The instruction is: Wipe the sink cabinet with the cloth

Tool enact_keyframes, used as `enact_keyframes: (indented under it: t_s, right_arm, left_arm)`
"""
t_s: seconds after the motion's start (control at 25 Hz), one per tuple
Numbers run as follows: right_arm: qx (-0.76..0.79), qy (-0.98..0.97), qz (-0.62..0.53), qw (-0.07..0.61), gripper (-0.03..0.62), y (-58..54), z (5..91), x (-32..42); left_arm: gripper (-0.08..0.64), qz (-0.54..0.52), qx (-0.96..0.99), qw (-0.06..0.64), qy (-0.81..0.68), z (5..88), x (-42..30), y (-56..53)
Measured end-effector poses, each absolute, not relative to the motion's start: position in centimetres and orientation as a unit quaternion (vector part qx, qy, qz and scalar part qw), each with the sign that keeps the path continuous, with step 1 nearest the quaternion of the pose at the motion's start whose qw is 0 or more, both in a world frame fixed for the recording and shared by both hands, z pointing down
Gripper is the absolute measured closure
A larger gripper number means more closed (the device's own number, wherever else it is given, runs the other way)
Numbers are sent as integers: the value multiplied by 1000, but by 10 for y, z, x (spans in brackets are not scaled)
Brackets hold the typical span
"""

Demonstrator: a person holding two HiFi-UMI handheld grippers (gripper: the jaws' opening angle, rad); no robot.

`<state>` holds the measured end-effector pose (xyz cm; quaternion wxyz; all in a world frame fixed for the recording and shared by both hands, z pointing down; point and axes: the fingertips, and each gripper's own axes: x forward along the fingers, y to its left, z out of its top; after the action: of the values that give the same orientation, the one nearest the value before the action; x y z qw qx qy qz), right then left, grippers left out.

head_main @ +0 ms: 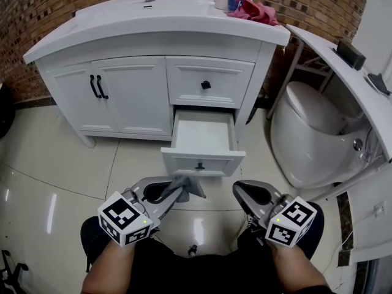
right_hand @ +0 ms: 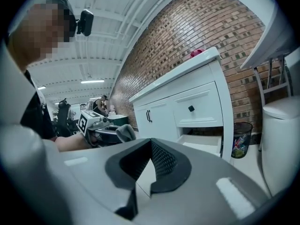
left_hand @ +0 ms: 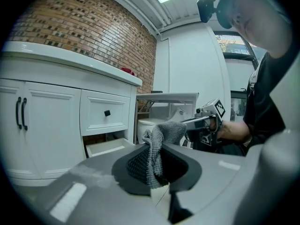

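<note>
- Left hand-held gripper point(head_main: 176, 193) is clamped on the cloth point(head_main: 188, 187), with a fold pinched between the jaw pads and the loose end bunched above the tips. We judge the grip secure.
- Right hand-held gripper point(head_main: 250, 194) carries nothing. Its jaws meet at the tips.
- Both tools are held low over the floor point(head_main: 55, 164), near the open drawer point(head_main: 203, 141) and short of the sink cabinet point(head_main: 135, 97). The cloth touches no cabinet surface, so we judge wiping not yet begun.
- Recommended method:
  - Present the bunched end flat to the panel, so fabric rather than a jaw tip meets the paint.
  - Keep pressure light and make long overlapping passes.
  - Work around the dark knob point(head_main: 206, 85) and the door handles point(head_main: 97, 86).
  - Watch the protruding drawer: it blocks the lower front and may slide if pushed, so the free tool could steady or close it.
- Materials:
  - The cloth is grey with a coarse waffle knit, soft and limp.
  - The cabinet is white and smooth, with recessed rectangular panels whose grooves may hold dust.
  - The floor is glossy tile.
</note>
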<state>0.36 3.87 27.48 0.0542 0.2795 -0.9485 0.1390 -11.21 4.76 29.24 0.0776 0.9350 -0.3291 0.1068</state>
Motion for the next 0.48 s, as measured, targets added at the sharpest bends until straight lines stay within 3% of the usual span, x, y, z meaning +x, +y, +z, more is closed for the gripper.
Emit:
enact_keyframes:
  t_s: [0.48]
  right_arm:
    - [304, -940, 134, 73, 588, 47, 282, 13]
  left_arm:
    - [522, 109, 936, 70, -328, 292, -101, 40]
